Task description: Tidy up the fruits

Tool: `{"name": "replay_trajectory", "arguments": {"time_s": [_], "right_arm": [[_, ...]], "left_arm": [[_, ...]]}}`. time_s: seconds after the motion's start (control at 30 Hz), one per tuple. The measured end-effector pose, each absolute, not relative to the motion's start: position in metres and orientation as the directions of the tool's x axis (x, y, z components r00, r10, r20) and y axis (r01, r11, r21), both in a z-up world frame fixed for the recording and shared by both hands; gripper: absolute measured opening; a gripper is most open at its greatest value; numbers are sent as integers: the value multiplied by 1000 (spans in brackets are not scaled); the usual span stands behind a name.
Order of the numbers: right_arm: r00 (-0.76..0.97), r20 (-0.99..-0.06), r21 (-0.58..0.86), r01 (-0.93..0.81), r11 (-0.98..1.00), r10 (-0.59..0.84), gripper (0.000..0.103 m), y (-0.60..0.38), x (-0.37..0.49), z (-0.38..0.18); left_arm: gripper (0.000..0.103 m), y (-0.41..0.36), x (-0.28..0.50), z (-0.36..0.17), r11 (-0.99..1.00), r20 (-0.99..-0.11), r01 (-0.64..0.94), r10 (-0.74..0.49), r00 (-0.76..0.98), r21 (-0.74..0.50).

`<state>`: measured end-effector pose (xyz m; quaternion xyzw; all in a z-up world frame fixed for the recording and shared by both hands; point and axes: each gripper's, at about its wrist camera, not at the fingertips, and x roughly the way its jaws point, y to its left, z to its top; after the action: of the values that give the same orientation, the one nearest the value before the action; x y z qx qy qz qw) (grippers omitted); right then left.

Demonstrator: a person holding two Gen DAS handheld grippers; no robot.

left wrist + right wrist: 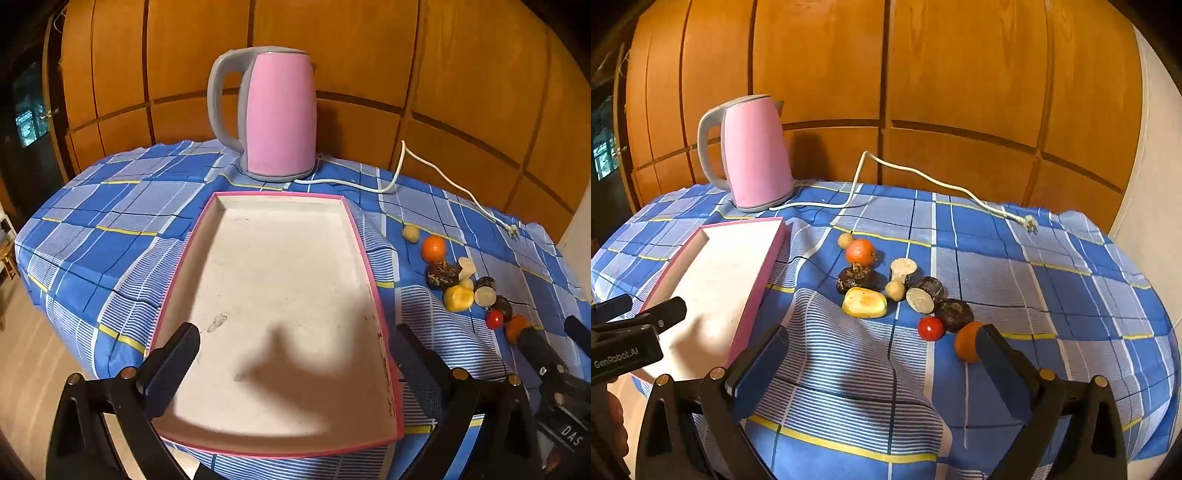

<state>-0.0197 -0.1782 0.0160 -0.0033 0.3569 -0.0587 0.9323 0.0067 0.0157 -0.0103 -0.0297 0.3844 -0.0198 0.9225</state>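
I am holding both grippers, left gripper [295, 363] and right gripper [882, 360], spread and empty; next, closing on the orange [966, 341] for the tray [373, 280].

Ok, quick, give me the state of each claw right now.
Left claw: open, holding nothing, over the pink tray.
Right claw: open, holding nothing, above the tablecloth near the fruits.
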Motion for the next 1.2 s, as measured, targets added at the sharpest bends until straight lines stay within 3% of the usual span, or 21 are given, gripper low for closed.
{"name": "replay_trajectory", "arguments": {"time_s": [1.2], "right_arm": [[739, -661, -44, 128, 991, -125, 103, -186, -24, 13]], "left_arm": [[103, 6, 5, -5, 997, -695, 75, -71, 715, -24]]}}
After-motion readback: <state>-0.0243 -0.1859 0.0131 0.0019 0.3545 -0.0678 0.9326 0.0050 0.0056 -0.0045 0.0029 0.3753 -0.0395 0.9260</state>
